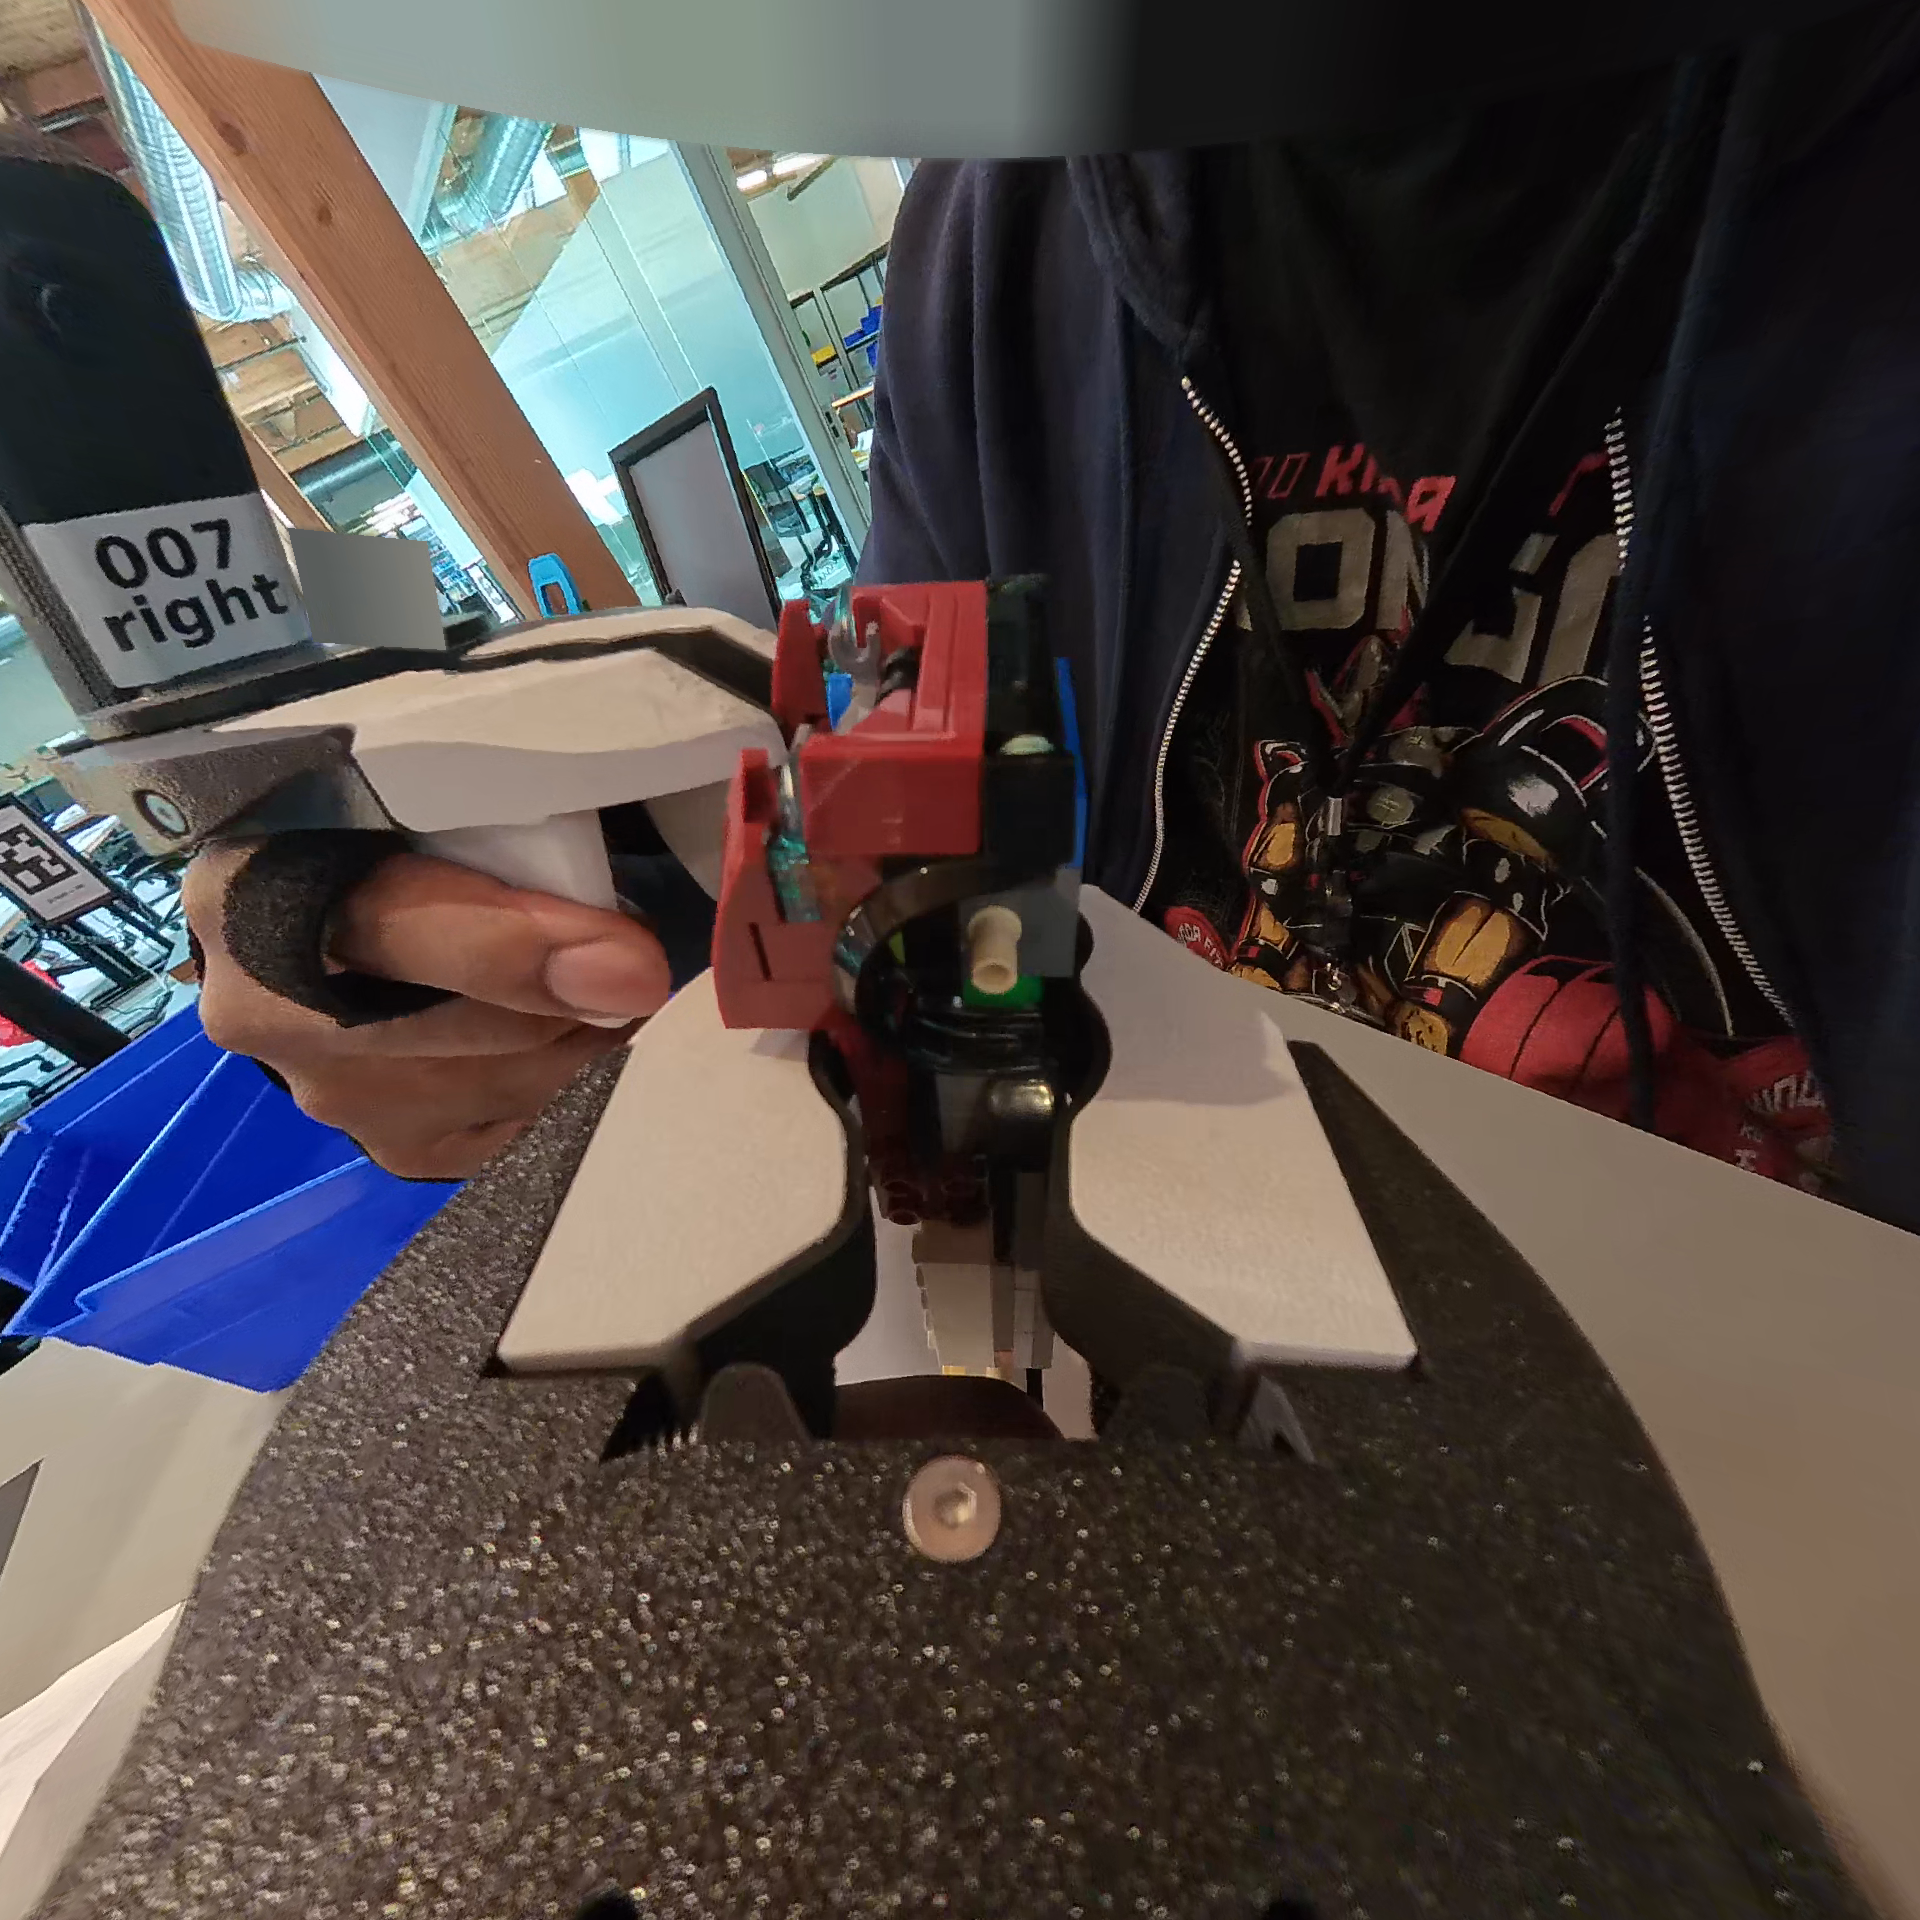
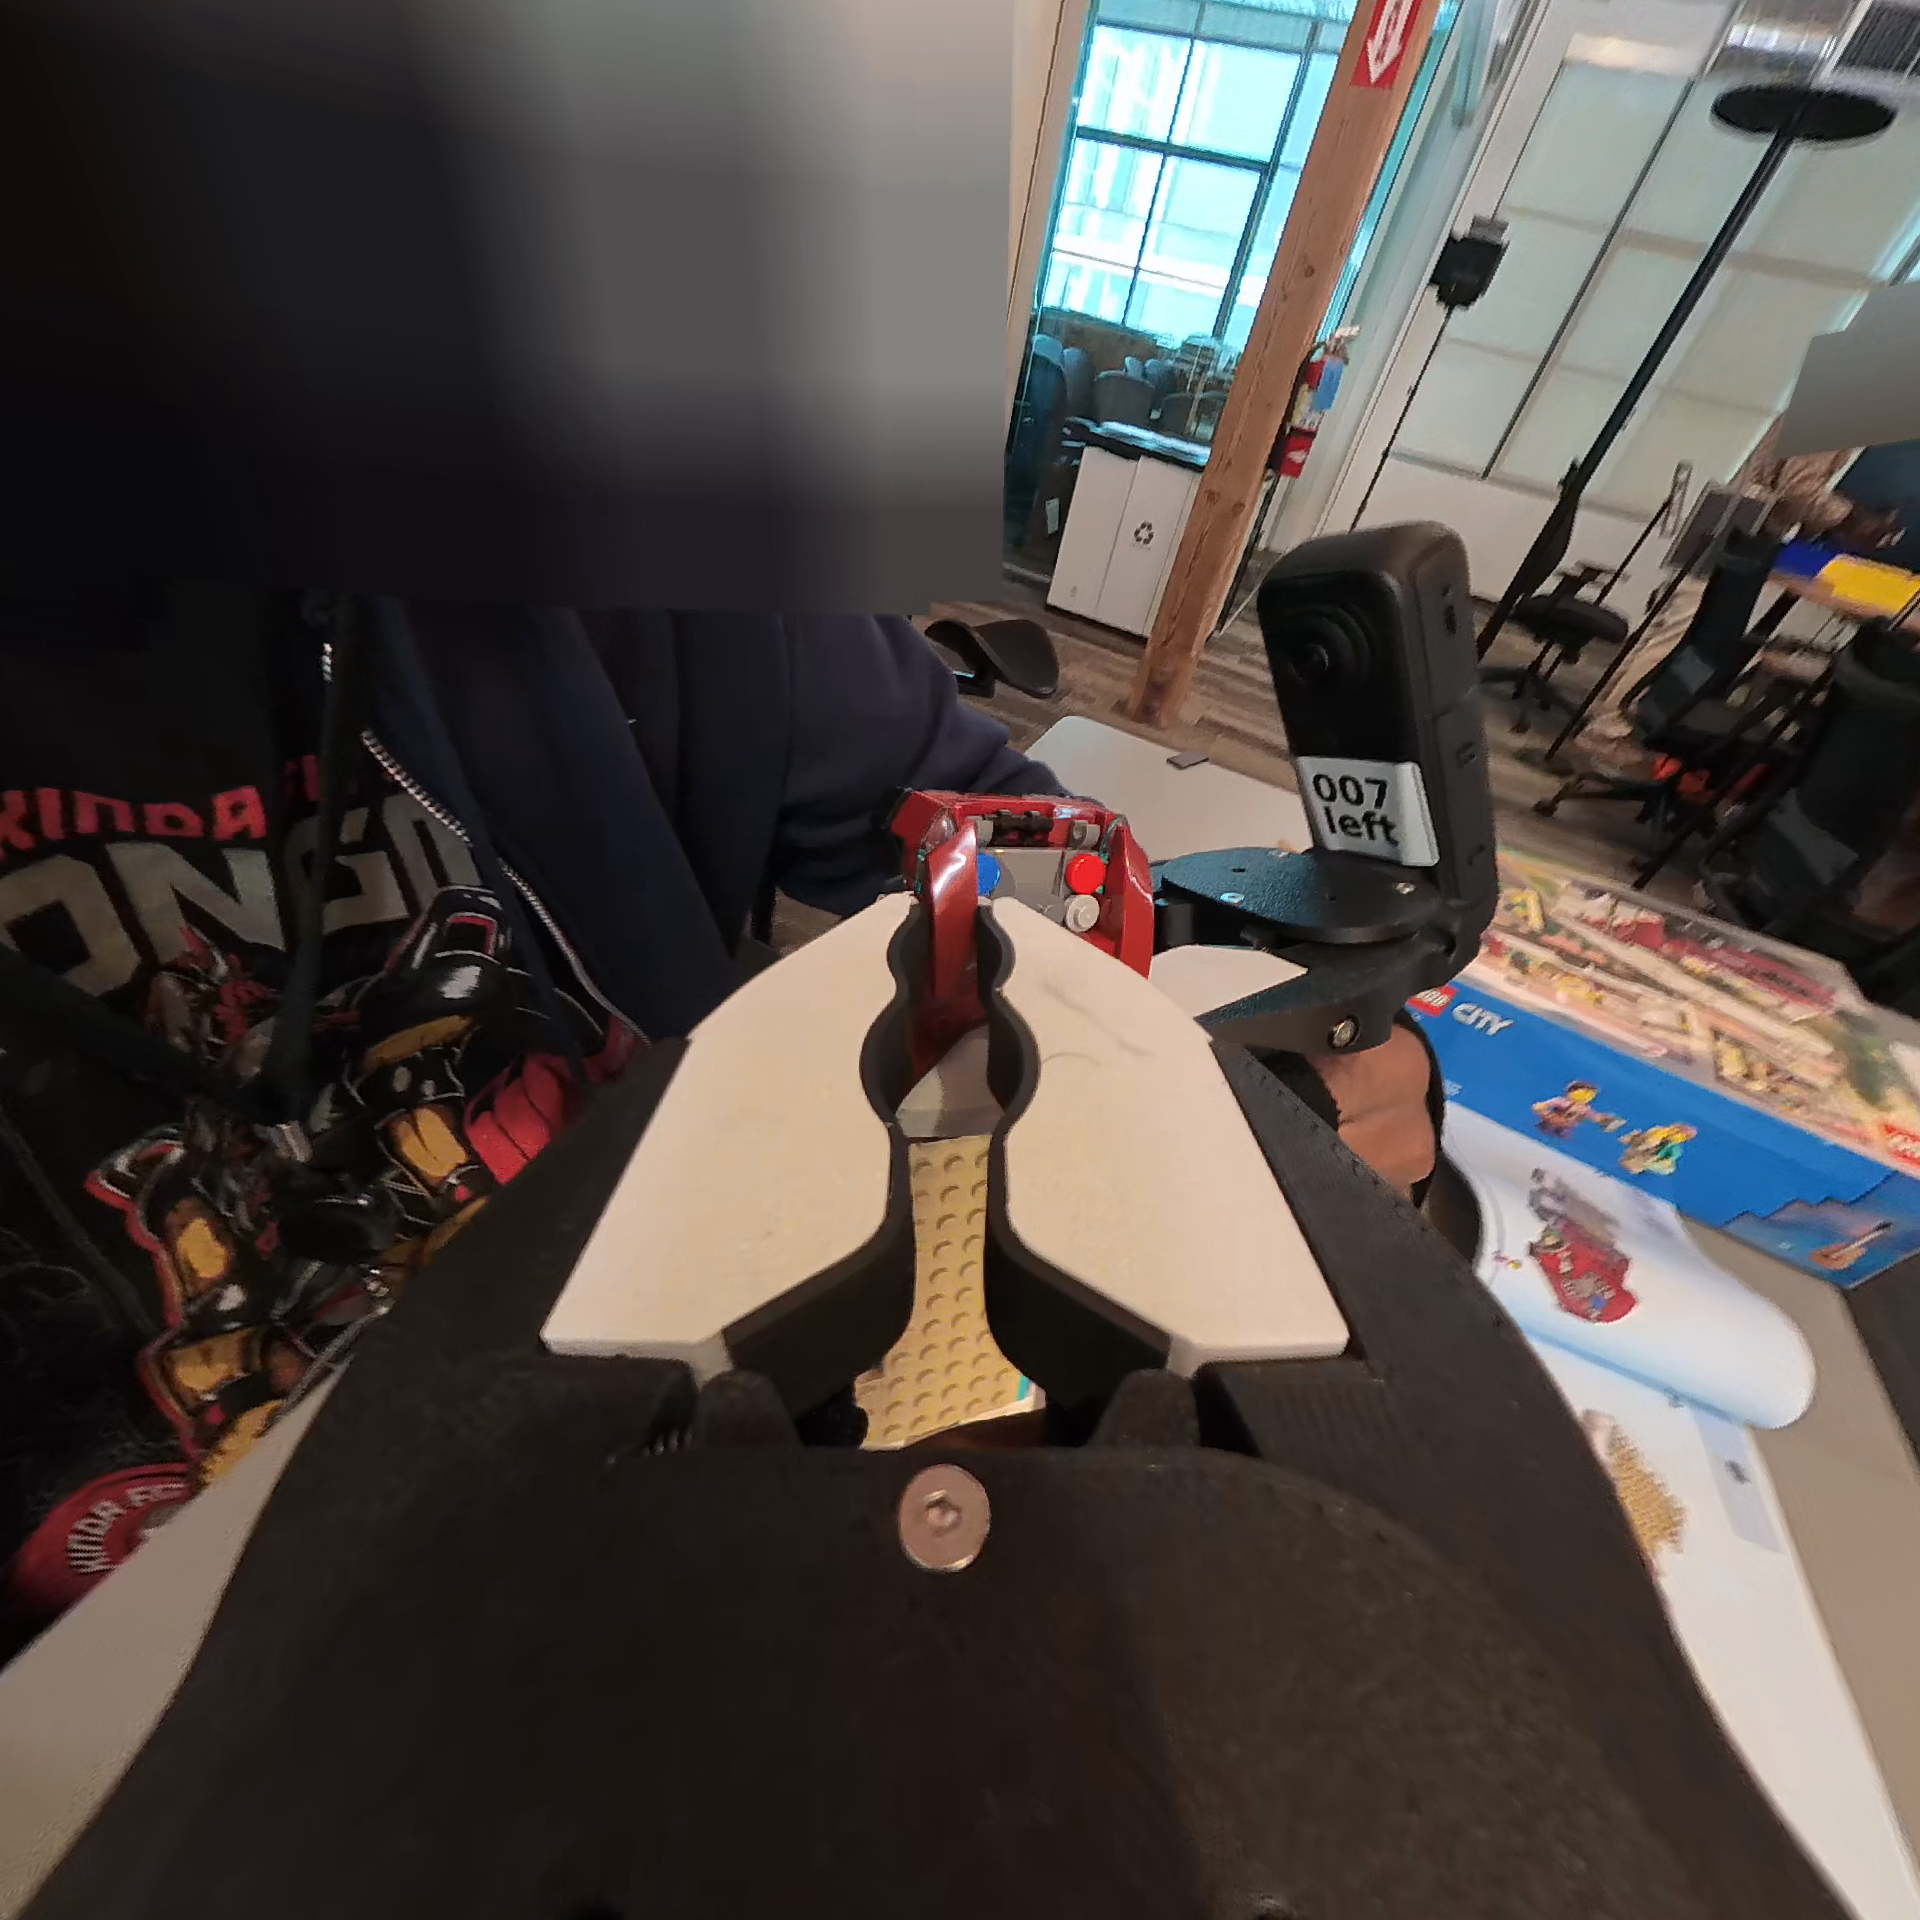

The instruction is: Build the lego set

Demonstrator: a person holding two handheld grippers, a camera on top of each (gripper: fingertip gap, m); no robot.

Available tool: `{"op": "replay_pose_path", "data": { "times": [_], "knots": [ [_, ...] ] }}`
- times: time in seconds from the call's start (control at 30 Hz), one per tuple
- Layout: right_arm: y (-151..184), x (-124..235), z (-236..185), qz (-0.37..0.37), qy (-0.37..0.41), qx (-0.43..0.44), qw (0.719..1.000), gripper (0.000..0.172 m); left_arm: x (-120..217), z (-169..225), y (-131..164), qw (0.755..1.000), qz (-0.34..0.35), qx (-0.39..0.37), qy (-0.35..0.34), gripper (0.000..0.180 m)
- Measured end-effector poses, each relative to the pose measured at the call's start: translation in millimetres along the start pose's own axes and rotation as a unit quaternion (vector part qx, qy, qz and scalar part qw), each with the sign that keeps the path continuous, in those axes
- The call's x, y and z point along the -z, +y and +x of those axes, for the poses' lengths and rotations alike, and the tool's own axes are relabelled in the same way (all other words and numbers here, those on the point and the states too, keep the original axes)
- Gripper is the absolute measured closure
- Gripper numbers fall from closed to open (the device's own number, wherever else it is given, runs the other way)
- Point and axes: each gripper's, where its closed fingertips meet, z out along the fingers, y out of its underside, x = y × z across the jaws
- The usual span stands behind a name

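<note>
A: In the left wrist view, your left gripper [image 1: 961,1023] sits at centre frame with its pale fingers [image 1: 717,1174] closed around the dark lower part of the red-and-black brick model [image 1: 904,790]; that keeps the build raised above the white table [image 1: 1558,1195], red cab uppermost.

B: And the other tool there?

A: Your right gripper [image 1: 727,727] reaches in from the left of the frame, your hand [image 1: 416,997] under it; its tips meet the model's red side panel, though the bite itself is hidden from here.

B: The right wrist view?

A: Centre frame, the right gripper [image 2: 948,935] is pinched on a thin red panel [image 2: 951,956] of the model [image 2: 1039,883], pads against both faces; I'd judge one tool steadies while the other works the panel. At right, the left gripper's black body [image 2: 1340,894] comes in; a blue toy box [image 2: 1662,1091] and an open instruction booklet [image 2: 1621,1309] lie lower right; a tan studded baseplate [image 2: 945,1288] shows below your fingers.
</note>
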Motion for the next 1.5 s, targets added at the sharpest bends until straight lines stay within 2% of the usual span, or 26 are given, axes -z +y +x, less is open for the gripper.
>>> {"op": "replay_pose_path", "data": {
  "times": [0.17, 0.23, 0.3, 0.43, 0.53, 0.77, 1.07, 1.5],
  "knots": [
    [-3.5, 4.4, 8.1, -0.001, 0.033, 0.009, 0.999, 0.161, 4.3, -9.7, -0.1, 0.999, -0.008, -0.008, -0.032, 0.145],
    [-6.0, 5.6, 11.3, -0.014, 0.055, 0.022, 0.998, 0.148, 8.5, -19.4, 1.1, 0.997, -0.023, -0.024, -0.066, 0.145],
    [-10.2, 7.0, 16.2, -0.032, 0.092, 0.051, 0.994, 0.143, 13.5, -28.8, 1.5, 0.993, -0.043, -0.045, -0.1, 0.145],
    [-25.8, 14.5, 33.2, -0.06, 0.2, 0.13, 0.969, 0.136, 26.5, -49.7, -6.1, 0.976, -0.08, -0.094, -0.181, 0.145],
    [-33.3, 16.2, 35.4, -0.084, 0.244, 0.195, 0.946, 0.133, 35.0, -59.3, -14.8, 0.962, -0.1, -0.124, -0.222, 0.145],
    [-39.2, 7.7, 34.8, -0.094, 0.27, 0.226, 0.931, 0.122, 38.7, -62.8, -23.4, 0.952, -0.119, -0.146, -0.242, 0.145],
    [-34.4, 4.5, 37.4, -0.11, 0.272, 0.206, 0.934, 0.135, 36.4, -67.0, -13.4, 0.945, -0.149, -0.151, -0.248, 0.145],
    [-31.7, 4.6, 35.7, -0.121, 0.263, 0.216, 0.932, 0.137, 36.1, -67.5, -10.3, 0.943, -0.164, -0.15, -0.246, 0.145]
  ]
}}
